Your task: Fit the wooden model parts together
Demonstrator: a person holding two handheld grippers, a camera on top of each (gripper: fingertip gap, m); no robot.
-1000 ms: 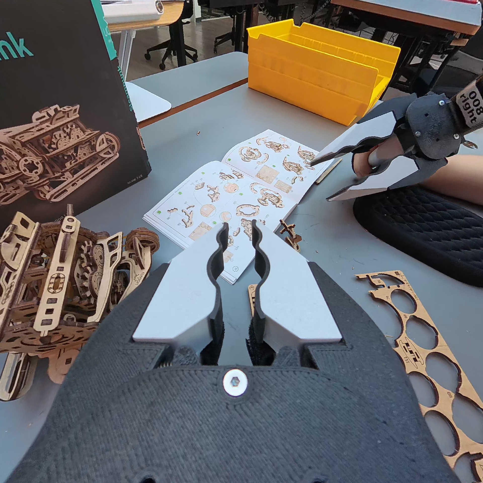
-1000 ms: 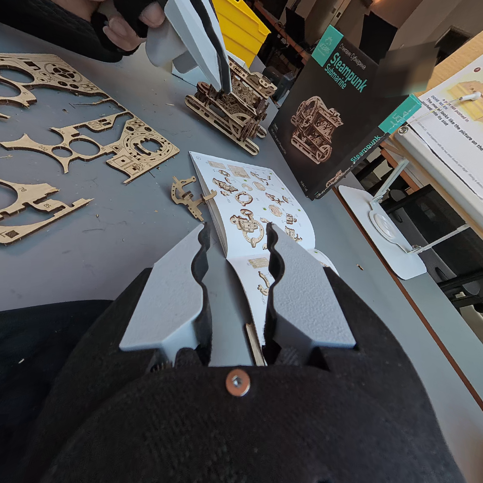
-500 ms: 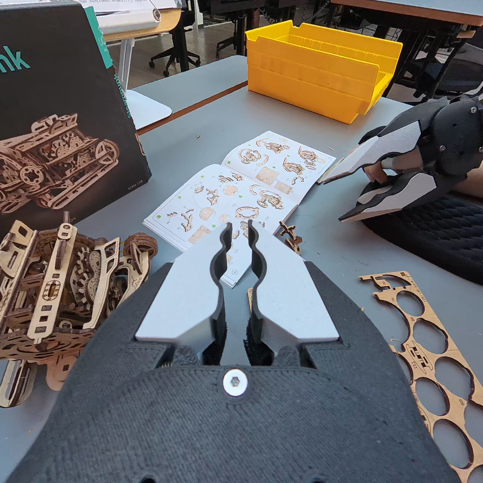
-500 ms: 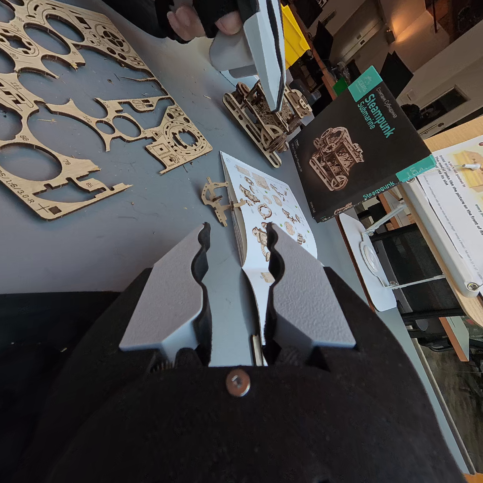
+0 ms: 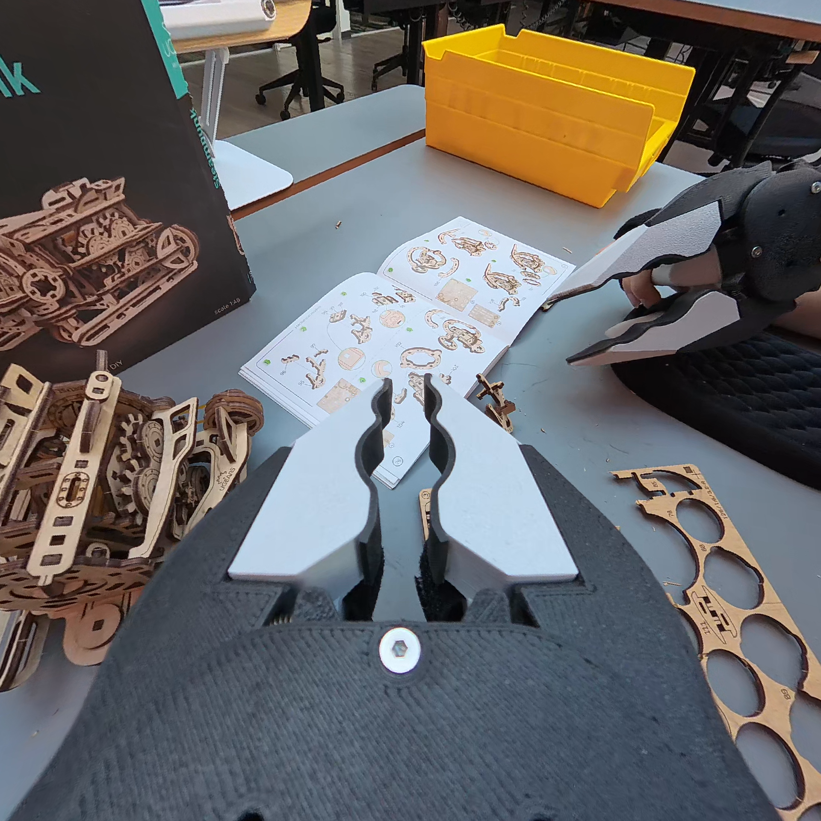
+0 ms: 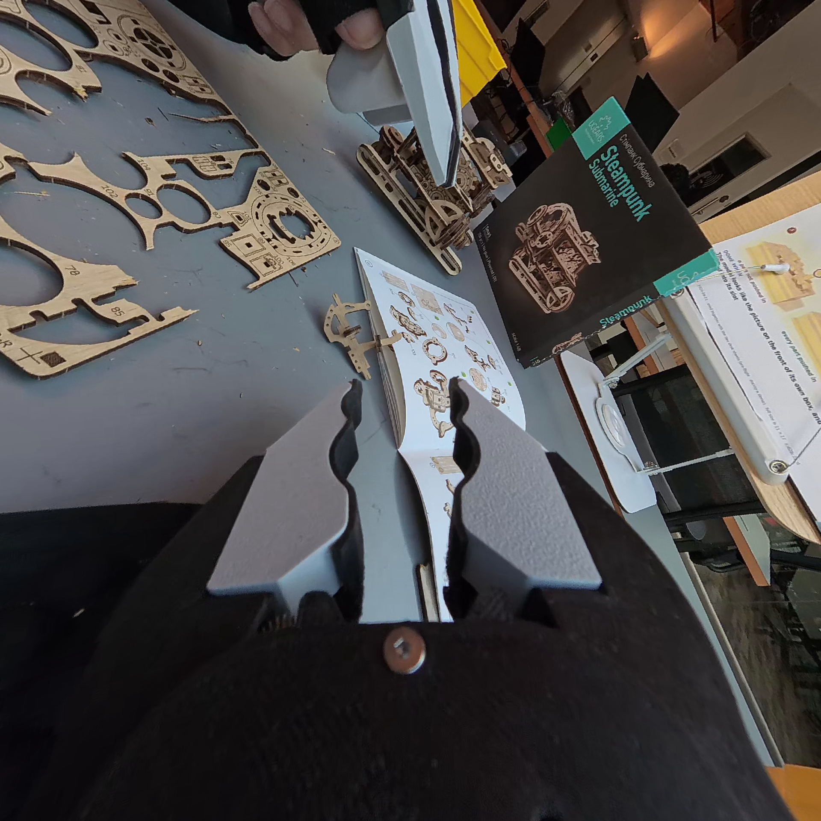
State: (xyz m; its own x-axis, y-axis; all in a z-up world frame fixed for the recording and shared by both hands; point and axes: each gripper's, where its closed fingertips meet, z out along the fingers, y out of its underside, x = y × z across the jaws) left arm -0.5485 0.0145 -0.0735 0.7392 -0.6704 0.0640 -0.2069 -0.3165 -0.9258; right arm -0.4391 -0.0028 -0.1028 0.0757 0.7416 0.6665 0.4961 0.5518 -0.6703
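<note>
both tongs, left (image 5: 406,391) and right (image 6: 404,391), gape narrowly, holding nothing. the small wooden part (image 5: 495,402) lies mid-surface (image 5: 355,213) against the open booklet's (image 5: 400,320) edge; the built model (image 5: 102,480) stands near the box (image 5: 89,177).

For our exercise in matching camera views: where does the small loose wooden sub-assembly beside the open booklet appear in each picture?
Left wrist view: small wooden sub-assembly lies on the grey table, just right of the left hand-held gripper tips, at the booklet's near edge.
Right wrist view: it lies centre, just left of the booklet's spine.
Shared landmark: the open instruction booklet.
</note>
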